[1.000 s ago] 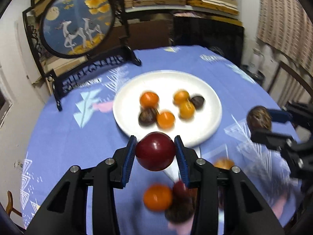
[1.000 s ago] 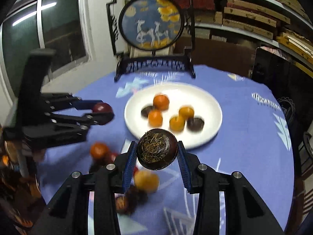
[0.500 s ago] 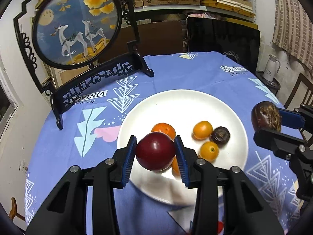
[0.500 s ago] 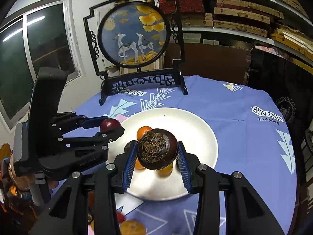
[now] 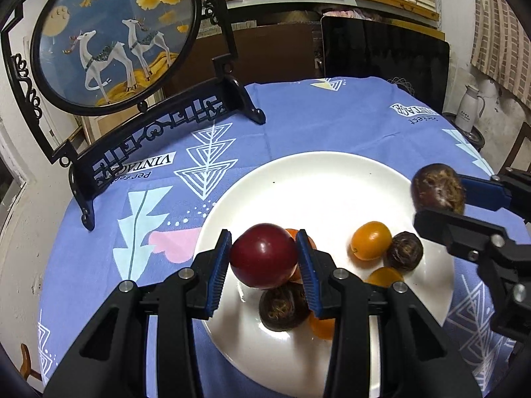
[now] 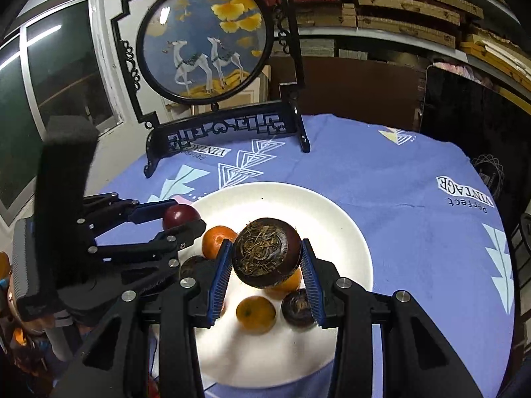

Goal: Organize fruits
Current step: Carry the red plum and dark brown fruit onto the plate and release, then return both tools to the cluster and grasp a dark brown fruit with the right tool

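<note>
My left gripper (image 5: 264, 257) is shut on a dark red plum (image 5: 264, 255) and holds it above the near left part of the white plate (image 5: 315, 179). My right gripper (image 6: 265, 262) is shut on a dark brown water chestnut (image 6: 265, 252) above the plate (image 6: 335, 212). On the plate lie several small oranges (image 5: 371, 240) and dark brown chestnuts (image 5: 404, 251). The right gripper also shows in the left wrist view (image 5: 438, 200), over the plate's right rim. The left gripper shows in the right wrist view (image 6: 181, 220).
A round deer screen on a black stand (image 5: 109, 39) stands at the back left of the blue tablecloth (image 5: 332, 116). A dark panel (image 5: 385, 56) leans behind the table. A white jug (image 5: 469, 107) sits off the right edge.
Both grippers moved forward from the loose fruit pile to over the plate, still holding their fruit. The plate now fills much more of both views.
</note>
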`<state>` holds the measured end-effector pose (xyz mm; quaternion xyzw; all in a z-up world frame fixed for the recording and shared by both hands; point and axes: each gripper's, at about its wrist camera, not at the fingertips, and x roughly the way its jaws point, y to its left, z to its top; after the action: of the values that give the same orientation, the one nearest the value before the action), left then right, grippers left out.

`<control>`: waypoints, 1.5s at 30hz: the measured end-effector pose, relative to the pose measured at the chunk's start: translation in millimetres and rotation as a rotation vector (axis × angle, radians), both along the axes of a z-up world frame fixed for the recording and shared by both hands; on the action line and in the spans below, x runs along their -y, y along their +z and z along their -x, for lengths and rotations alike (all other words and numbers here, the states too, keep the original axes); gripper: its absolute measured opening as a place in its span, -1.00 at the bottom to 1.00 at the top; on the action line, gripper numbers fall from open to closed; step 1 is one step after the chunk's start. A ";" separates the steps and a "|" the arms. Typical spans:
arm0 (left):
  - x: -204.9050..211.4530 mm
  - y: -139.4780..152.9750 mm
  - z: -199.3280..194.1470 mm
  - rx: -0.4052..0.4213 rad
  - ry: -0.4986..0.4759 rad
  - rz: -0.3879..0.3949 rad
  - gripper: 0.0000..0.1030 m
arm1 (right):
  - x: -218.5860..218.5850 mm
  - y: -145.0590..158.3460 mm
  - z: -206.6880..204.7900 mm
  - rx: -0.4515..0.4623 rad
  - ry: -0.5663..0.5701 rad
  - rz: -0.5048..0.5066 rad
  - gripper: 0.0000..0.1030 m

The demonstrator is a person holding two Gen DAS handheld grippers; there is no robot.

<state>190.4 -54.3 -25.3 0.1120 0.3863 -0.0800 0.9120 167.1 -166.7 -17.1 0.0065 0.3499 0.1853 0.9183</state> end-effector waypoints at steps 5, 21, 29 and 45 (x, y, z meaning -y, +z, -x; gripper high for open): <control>0.1 -4.2 -6.4 -0.009 -0.003 -0.004 -0.25 | -6.9 -9.5 -18.5 -0.028 -0.014 0.008 -0.19; -3.2 -5.4 -15.2 0.022 0.021 -0.008 0.14 | 1.2 -13.8 -31.7 -0.045 -0.064 -0.030 0.10; -1.5 1.3 3.6 0.051 0.011 -0.027 0.35 | 14.8 -5.8 -10.1 -0.036 -0.078 -0.041 0.22; -54.7 11.2 143.0 0.063 -0.035 0.029 0.62 | 20.9 -16.2 180.4 -0.038 0.059 0.011 0.52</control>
<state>47.4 0.4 -14.1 0.1080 0.3543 -0.0979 0.9237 -13.3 -187.5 -33.3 -0.0051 0.3683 0.2102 0.9056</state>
